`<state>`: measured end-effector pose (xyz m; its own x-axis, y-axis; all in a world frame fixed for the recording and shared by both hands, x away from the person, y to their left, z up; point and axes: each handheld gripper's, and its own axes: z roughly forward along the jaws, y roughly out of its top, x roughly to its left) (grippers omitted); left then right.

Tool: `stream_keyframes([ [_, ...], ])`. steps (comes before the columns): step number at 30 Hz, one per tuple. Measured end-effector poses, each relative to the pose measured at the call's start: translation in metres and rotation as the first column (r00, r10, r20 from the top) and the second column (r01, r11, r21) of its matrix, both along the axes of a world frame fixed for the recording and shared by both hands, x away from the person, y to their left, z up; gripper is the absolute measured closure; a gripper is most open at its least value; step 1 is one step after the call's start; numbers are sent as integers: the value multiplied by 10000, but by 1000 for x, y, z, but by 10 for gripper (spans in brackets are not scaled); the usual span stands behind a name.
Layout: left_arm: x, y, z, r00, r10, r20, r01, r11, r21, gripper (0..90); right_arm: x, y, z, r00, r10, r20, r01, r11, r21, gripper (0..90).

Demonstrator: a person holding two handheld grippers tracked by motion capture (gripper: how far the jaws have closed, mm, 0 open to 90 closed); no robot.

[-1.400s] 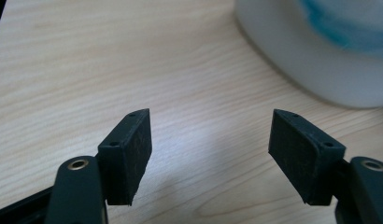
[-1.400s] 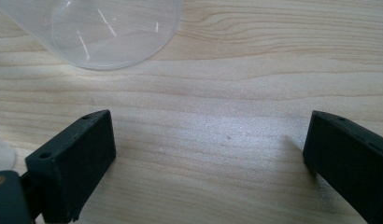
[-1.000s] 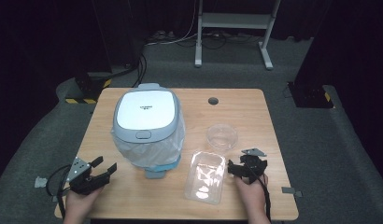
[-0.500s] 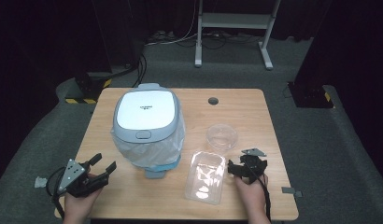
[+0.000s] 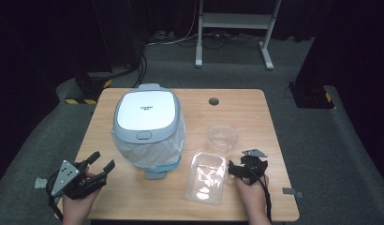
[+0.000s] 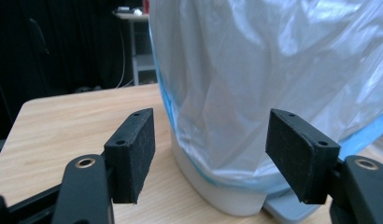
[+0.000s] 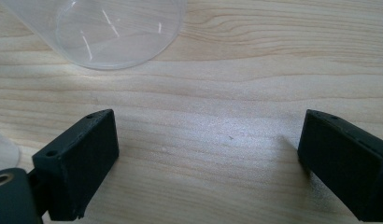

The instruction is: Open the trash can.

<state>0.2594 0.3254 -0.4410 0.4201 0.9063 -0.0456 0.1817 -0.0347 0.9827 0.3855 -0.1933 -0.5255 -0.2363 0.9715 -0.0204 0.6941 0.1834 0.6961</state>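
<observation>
Each hand carries a black two-jaw gripper: the left gripper bears a grey three-cornered plate with dark holes on top, and the right gripper bears a similar grey plate at its far side. In the gripper views the jaws are flat, rectangular black blocks with a matte, slightly grainy face, small screw holes along the edges, and a brass-coloured fastener at the base of each arm. A black cable trails from each gripper.
</observation>
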Motion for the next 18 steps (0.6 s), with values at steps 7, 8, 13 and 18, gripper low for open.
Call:
stream_keyframes([
  [7, 2, -2, 13, 9991, -122, 415, 133, 9996, -258, 334, 0, 0, 0, 10000, -1, -1, 1, 10000, 0, 50],
  [8, 2, -2, 15, 9988, -158, 463, 171, 9995, -265, 334, 0, 0, 0, 10000, 0, 0, 0, 10000, -1, 50],
  [13, 2, -3, 21, 9980, -218, 587, 237, 9992, -320, 336, 0, 0, 0, 10000, -1, 0, 1, 10000, -1, 50],
  [18, 0, -7, 33, 9964, -343, 772, 355, 9993, -145, 348, 0, 0, 0, 10000, 1, -1, -1, 10000, -1, 50],
])
